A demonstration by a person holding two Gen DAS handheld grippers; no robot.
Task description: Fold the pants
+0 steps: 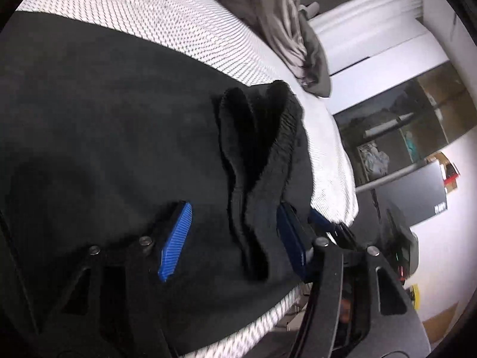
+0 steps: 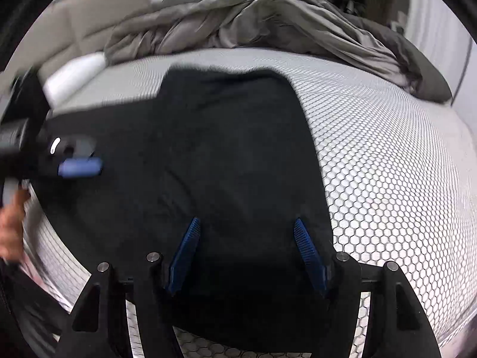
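Left wrist: left tongs (image 1: 235, 238) wide, straddling the pants' (image 1: 119, 137) bunched waistband at the mattress (image 1: 149, 15) near edge, likely lining up a pinch. Right tongs (image 2: 247, 253) wide too, over flat cloth.

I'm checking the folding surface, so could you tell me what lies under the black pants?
The black pants lie on a mattress with a white honeycomb pattern. The mattress shows around them; whatever is directly beneath the fabric is covered.

A home bedroom: bare mattress (image 2: 387, 155), rumpled grey duvet (image 2: 268, 21), padded headboard (image 2: 89, 24)
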